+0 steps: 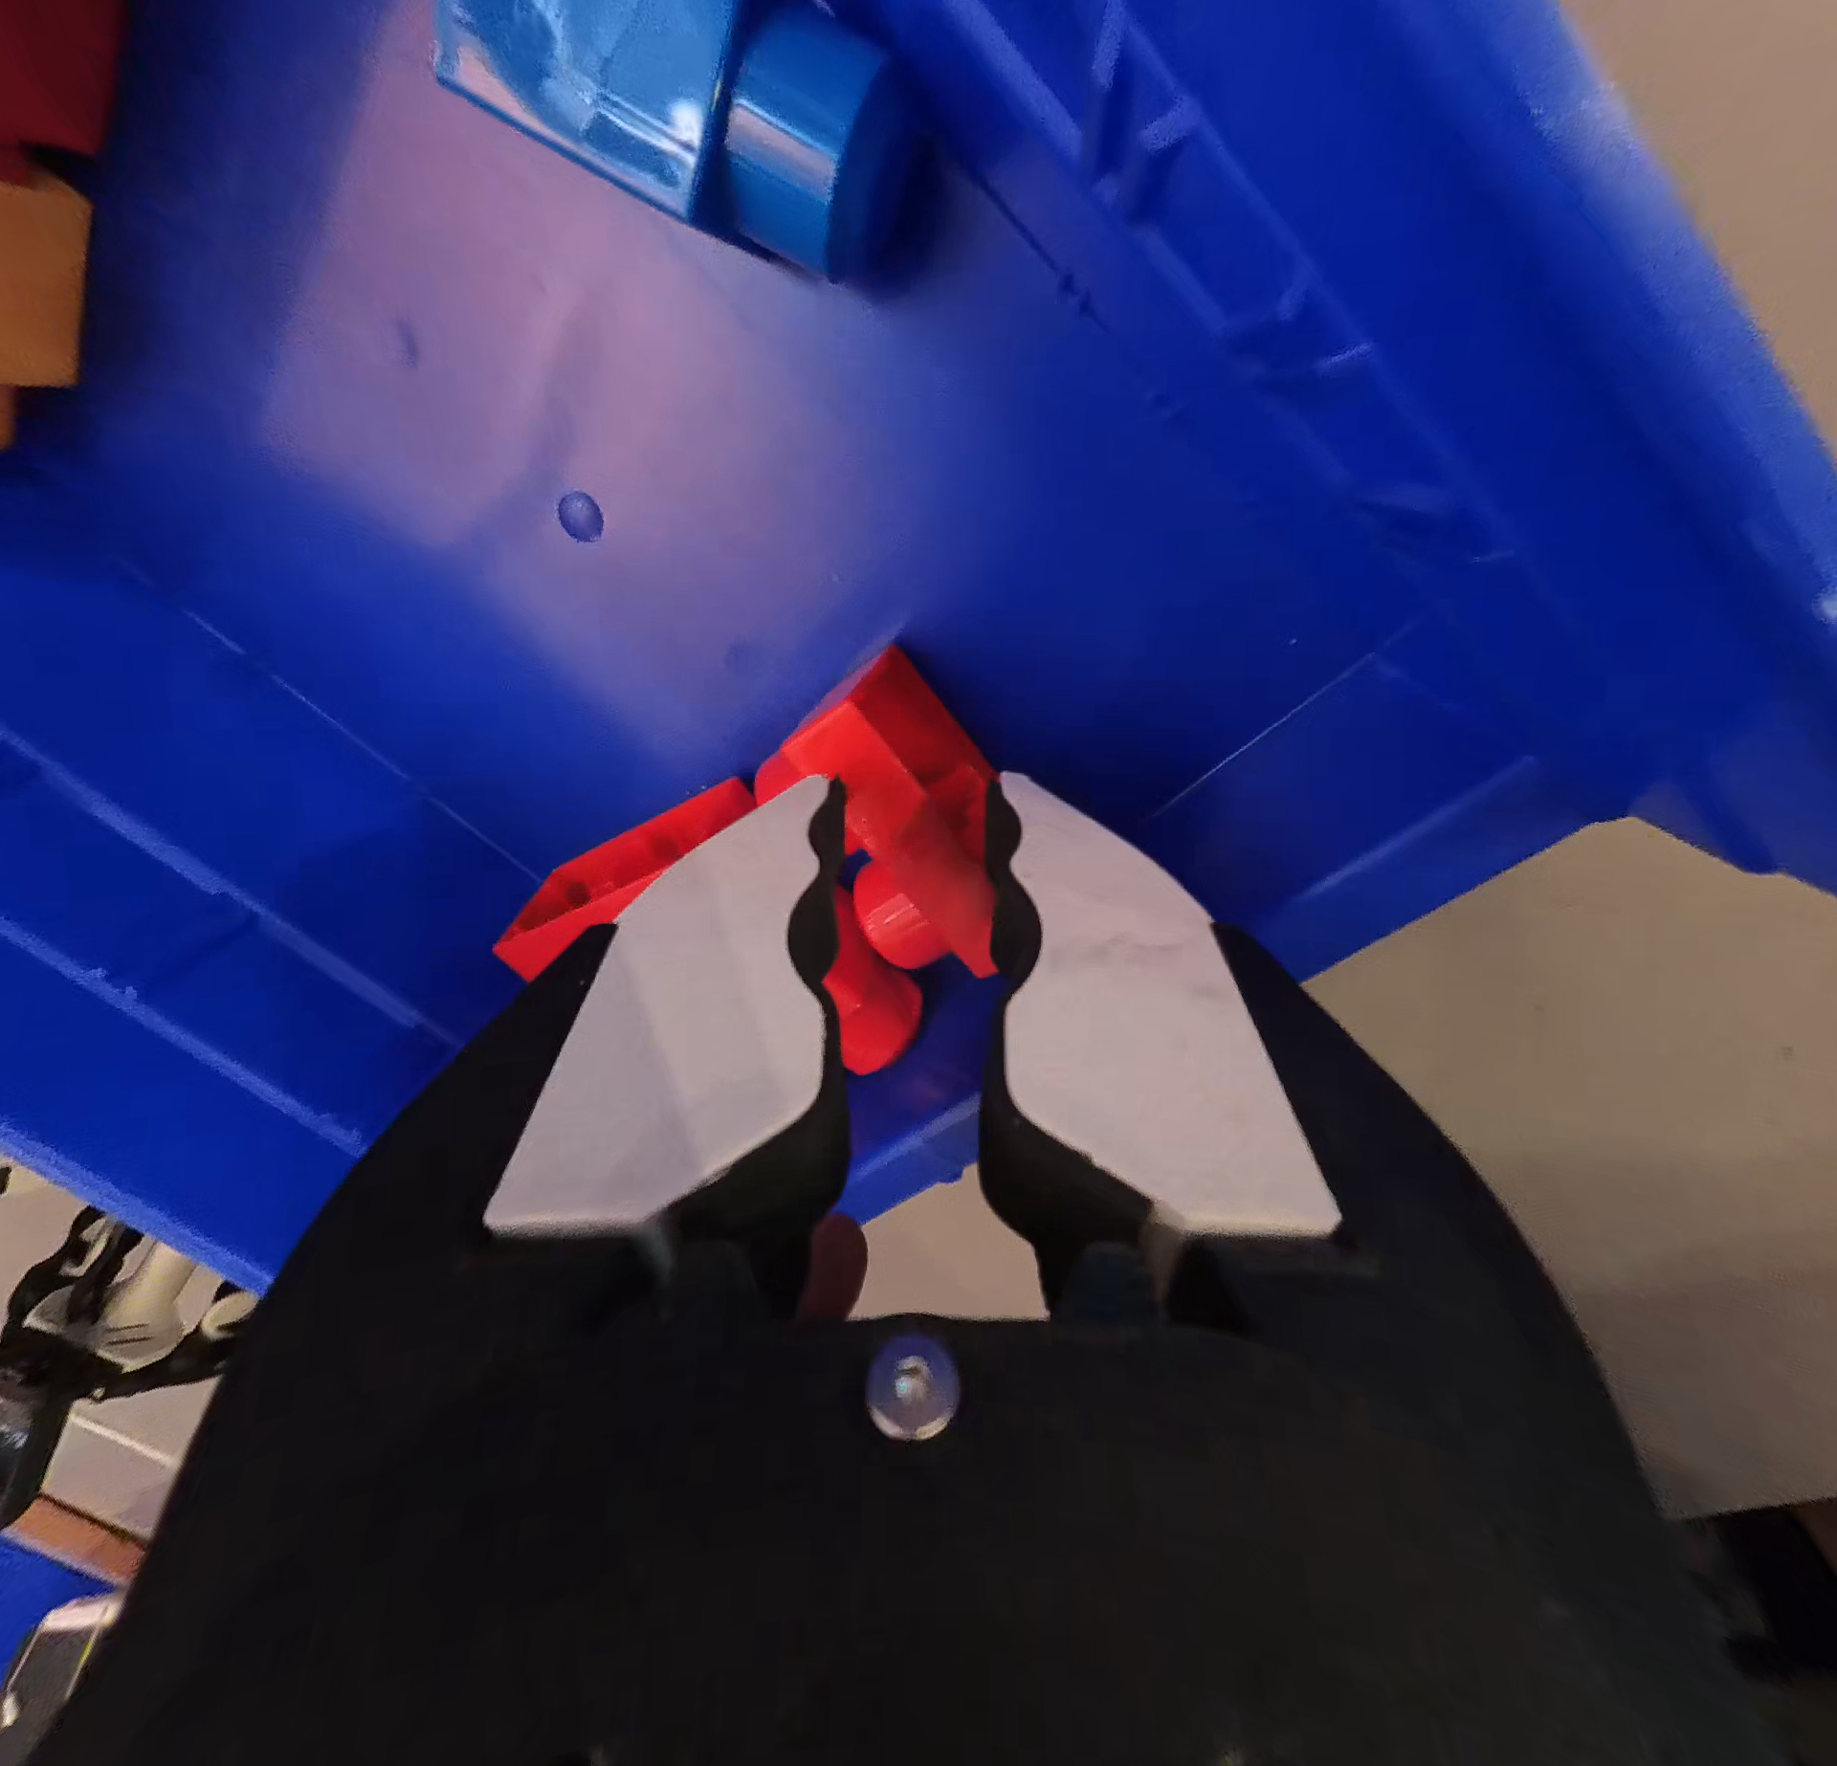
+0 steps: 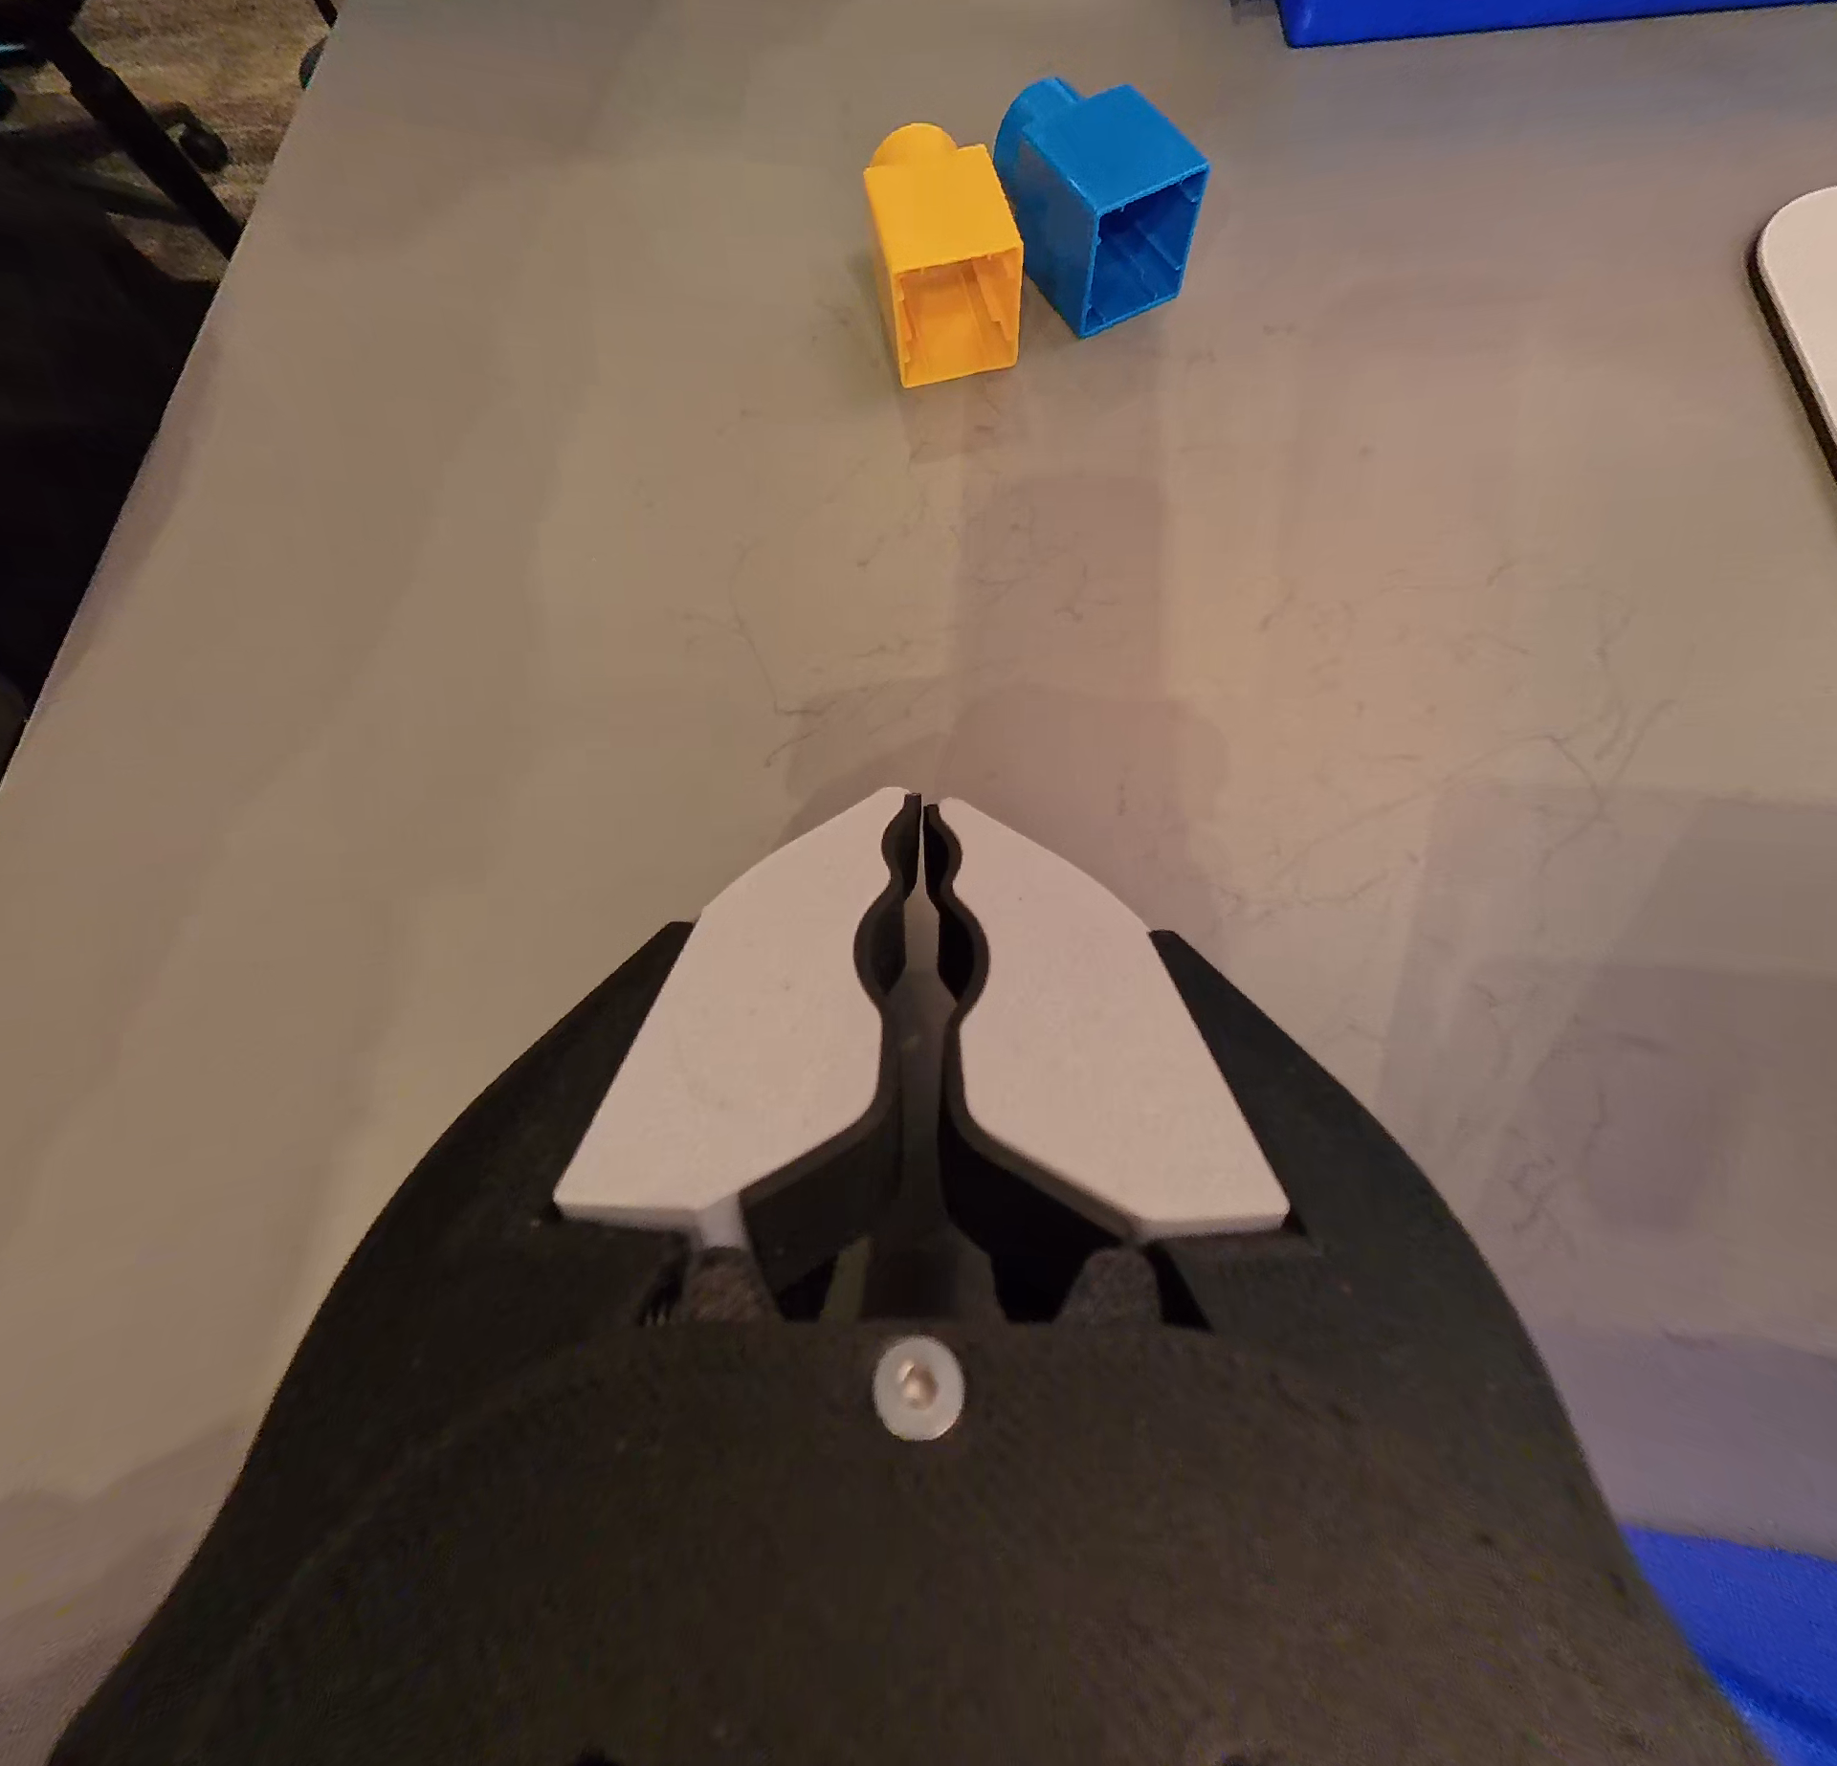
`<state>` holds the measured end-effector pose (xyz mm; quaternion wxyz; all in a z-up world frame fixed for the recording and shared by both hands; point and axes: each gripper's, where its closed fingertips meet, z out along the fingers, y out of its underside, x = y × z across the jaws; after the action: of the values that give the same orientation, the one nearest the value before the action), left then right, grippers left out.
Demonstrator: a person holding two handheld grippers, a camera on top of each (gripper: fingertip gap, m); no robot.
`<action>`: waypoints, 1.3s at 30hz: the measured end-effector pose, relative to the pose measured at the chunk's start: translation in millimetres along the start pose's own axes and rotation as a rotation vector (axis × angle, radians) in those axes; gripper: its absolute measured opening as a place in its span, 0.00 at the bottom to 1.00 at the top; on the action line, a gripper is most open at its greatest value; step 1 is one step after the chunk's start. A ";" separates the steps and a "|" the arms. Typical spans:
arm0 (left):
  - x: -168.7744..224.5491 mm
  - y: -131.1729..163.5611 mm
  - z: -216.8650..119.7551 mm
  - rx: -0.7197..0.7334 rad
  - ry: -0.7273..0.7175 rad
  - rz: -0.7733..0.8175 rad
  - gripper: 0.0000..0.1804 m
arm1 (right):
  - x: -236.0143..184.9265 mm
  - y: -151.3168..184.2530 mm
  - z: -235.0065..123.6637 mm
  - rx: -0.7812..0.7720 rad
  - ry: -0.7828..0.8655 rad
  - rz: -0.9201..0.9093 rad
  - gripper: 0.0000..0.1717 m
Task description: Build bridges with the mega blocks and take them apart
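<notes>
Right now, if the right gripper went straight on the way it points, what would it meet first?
Probably the yellow block. The right gripper, jaws shut and empty, points over bare table towards it; the blue block lies just right. Height above the table is unclear.

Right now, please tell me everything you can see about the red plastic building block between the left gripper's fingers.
The red plastic block is glossy, with a boxy body and round studs pointing toward the camera. It sits tilted in a corner of the blue plastic bin, beside another red piece. The left gripper is closed on it, both dark pads against its sides.
</notes>
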<state>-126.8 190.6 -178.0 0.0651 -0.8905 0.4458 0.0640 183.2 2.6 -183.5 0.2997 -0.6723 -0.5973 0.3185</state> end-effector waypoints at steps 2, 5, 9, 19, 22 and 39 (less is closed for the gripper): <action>-3.3 -0.2 0.4 -0.020 -0.017 0.006 0.15 | -0.3 0.5 0.0 -0.003 0.000 -0.001 0.00; -16.4 4.4 -1.1 -0.079 -0.128 0.023 0.23 | -0.5 0.9 -0.1 -0.005 0.001 -0.003 0.00; -22.6 6.5 3.4 -0.110 -0.142 0.002 0.31 | -0.8 1.5 0.5 -0.011 0.001 -0.007 0.00; -16.2 3.1 23.6 -0.147 -0.022 0.014 0.26 | -0.7 1.5 0.5 -0.013 0.001 -0.008 0.00; -18.6 -1.2 17.0 -0.094 -0.057 0.027 0.24 | -0.7 1.5 0.5 -0.012 0.002 -0.008 0.00; 60.9 -10.4 -101.1 0.366 -0.097 0.087 0.24 | -1.0 1.7 0.8 -0.015 0.006 -0.013 0.00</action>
<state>-76.5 131.5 -88.4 0.2448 -0.8394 0.4845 0.0274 183.5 1.5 -185.2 0.2987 -0.6715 -0.6031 0.3101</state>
